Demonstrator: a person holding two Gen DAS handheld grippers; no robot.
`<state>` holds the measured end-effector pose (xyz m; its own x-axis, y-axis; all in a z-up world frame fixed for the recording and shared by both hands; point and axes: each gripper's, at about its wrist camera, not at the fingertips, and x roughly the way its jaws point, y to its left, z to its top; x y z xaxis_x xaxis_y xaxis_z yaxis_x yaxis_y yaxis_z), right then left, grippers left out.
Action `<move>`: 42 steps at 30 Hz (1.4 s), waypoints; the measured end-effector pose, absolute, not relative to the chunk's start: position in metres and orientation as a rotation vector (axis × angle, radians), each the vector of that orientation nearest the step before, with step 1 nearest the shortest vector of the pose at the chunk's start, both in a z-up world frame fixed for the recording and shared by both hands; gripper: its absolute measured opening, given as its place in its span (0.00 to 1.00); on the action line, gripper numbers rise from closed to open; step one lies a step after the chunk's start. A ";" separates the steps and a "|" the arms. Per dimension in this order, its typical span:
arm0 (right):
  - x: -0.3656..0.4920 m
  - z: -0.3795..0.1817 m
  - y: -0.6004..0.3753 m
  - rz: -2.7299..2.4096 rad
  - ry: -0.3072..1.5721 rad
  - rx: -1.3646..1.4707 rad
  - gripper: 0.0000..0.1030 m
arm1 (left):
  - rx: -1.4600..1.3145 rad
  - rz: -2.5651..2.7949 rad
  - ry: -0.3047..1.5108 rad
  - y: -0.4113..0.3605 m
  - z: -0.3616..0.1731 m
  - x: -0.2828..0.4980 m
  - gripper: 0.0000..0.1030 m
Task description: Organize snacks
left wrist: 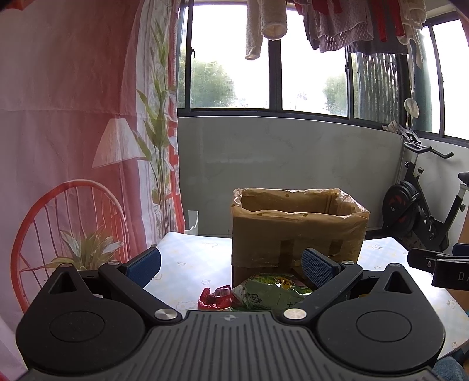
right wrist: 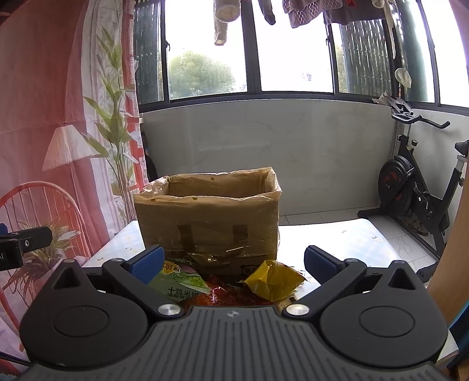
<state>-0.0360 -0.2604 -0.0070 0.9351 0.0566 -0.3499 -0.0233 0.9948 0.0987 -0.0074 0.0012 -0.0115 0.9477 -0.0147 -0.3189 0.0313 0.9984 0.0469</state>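
A brown cardboard box point(left wrist: 296, 231) lined with clear plastic stands open-topped on the table point(left wrist: 187, 263). In front of it lie a green snack packet point(left wrist: 269, 293) and a small red wrapper point(left wrist: 215, 297). My left gripper point(left wrist: 231, 266) is open above them, holding nothing. In the right wrist view the same box point(right wrist: 208, 222) stands ahead, with a green packet point(right wrist: 181, 281), a yellow packet point(right wrist: 274, 281) and a red packet point(right wrist: 222, 294) heaped before it. My right gripper point(right wrist: 233, 263) is open over this heap, nothing between its blue pads.
A printed red curtain point(left wrist: 73, 146) hangs at the left. An exercise bike point(right wrist: 416, 181) stands on the tiled floor at the right. Windows and hanging laundry point(left wrist: 337, 23) are behind. The right gripper's tip point(left wrist: 439, 268) shows at the left view's right edge.
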 end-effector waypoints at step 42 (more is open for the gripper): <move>0.074 -0.173 -0.276 0.253 0.700 -0.110 0.87 | 0.053 -0.041 0.536 0.028 -0.145 0.096 1.00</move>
